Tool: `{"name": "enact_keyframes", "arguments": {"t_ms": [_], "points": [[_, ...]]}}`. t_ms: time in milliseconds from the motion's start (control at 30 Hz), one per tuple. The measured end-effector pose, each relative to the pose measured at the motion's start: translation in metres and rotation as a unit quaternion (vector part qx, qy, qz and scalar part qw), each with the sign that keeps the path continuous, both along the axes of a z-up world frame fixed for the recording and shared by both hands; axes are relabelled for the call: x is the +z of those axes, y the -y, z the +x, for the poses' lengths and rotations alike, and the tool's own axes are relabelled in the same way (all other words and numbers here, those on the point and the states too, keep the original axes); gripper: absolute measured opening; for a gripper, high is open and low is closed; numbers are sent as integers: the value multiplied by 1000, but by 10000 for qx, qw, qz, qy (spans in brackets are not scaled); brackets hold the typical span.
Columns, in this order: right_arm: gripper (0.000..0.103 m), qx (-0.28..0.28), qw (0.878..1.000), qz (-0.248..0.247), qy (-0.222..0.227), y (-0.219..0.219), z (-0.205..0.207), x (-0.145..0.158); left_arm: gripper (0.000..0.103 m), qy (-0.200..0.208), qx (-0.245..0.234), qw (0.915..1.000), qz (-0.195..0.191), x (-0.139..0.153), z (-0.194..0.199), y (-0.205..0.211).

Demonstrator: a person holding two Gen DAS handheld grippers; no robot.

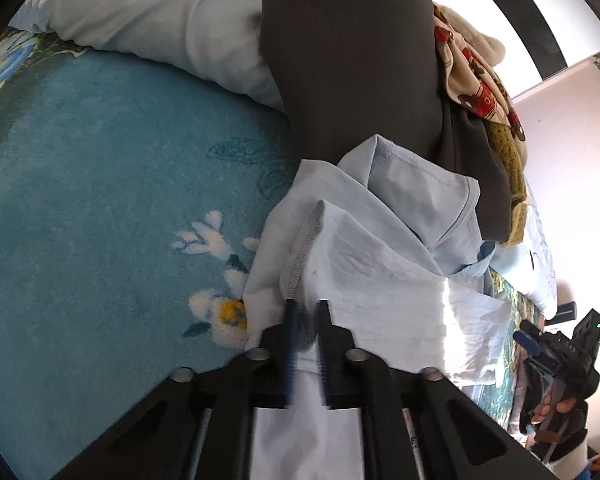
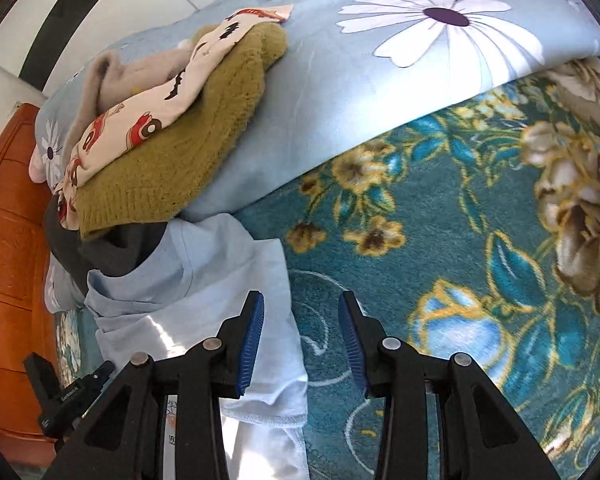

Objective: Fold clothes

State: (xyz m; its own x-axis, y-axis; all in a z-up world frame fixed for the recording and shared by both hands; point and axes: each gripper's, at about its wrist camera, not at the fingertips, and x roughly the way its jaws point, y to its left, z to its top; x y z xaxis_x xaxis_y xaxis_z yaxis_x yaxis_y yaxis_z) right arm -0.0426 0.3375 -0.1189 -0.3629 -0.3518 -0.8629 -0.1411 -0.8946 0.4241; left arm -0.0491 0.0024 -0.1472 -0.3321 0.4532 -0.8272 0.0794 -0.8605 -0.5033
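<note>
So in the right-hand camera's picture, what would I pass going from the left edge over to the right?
Orange wooden furniture → pile of clothes topped by an olive knitted sweater → pale blue garment → the open right gripper → teal flowered blanket.

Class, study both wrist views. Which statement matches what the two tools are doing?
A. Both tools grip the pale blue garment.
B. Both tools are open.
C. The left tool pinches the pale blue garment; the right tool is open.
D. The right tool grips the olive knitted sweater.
C: the left tool is shut on a fold of the pale blue cotton garment, while the right tool stands open, holding nothing.
</note>
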Motion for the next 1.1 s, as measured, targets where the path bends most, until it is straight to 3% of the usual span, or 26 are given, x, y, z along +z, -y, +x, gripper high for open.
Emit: {"name": "enact_keyframes", "arguments": {"t_ms": [200,333,500,533,567,600,633,800,967,1100], "points": [[46,497,9987,35,-79,15,-40,3,3,-178,17,9998,-70,9,4,2],[46,1298,9909,229,279,33,-72,-9,3,-268,11,9996,-25,16,5,2],[45,1928,9783,429,627,48,-83,-23,3,-286,-47,9995,-90,17,6,1],[39,1995,9767,476,639,50,-83,-23,3,-297,-51,9995,-102,17,6,1],[19,2051,9751,535,644,51,-83,-22,3,-307,-50,9995,-107,18,6,1],[8,2084,9743,562,644,51,-83,-21,3,-323,-45,9994,-108,19,6,2],[4,2118,9735,590,629,52,-82,-20,3,-346,-40,9993,-120,20,7,2],[4,1993,9731,968,626,46,-83,-22,3,-224,-75,9994,-249,16,6,3],[4,1694,9782,929,767,42,-83,-37,3,-168,-110,9989,-429,13,6,0],[5,1596,9811,856,682,42,-82,-31,3,-205,-78,9988,-442,18,8,3]]}}
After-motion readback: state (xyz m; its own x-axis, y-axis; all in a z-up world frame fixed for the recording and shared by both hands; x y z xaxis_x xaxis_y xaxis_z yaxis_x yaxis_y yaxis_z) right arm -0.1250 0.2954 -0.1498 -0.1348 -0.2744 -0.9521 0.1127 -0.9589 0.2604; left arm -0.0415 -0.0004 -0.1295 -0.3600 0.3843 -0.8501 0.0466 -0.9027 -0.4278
